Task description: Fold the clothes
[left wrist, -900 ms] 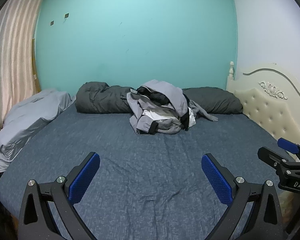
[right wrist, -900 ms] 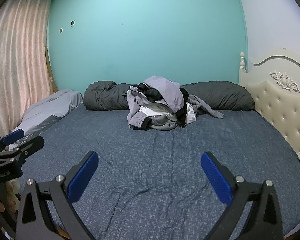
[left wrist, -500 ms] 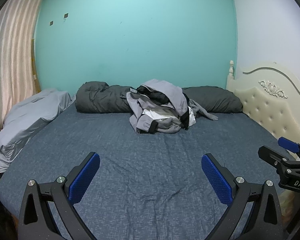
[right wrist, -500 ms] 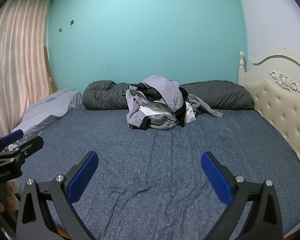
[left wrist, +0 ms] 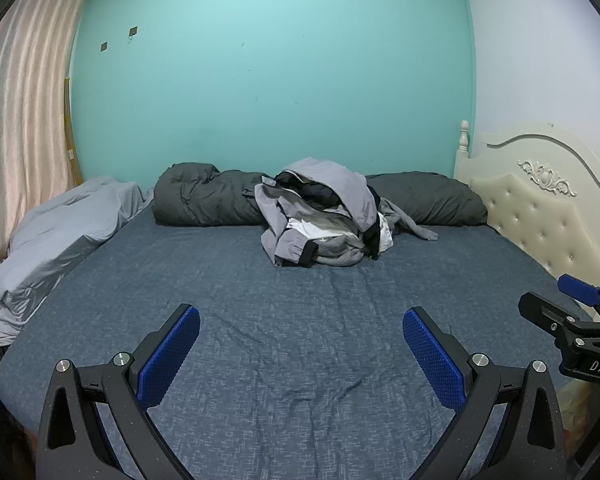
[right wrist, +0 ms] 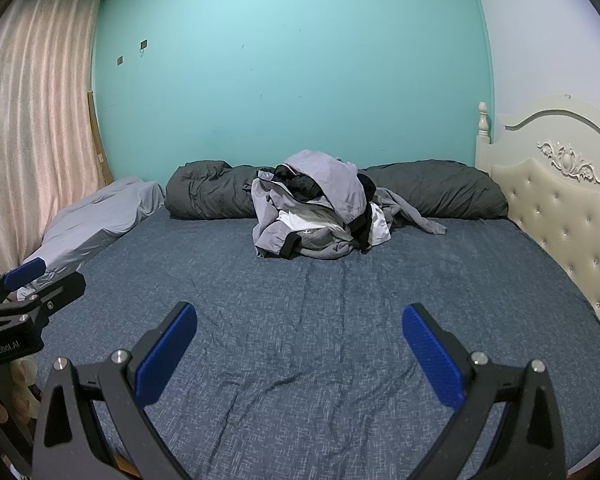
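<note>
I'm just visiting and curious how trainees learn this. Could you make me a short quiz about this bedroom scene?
1. True or false: the left gripper holds a garment.
2. Where does the pile of clothes lie? A) far side of the bed, against the dark rolled duvet; B) on the floor; C) between the right gripper fingers.
3. Which side of the bed has the cream headboard, as pictured?

Key: 1 false, both grippers are open and empty. 2 A. 3 right.
</note>
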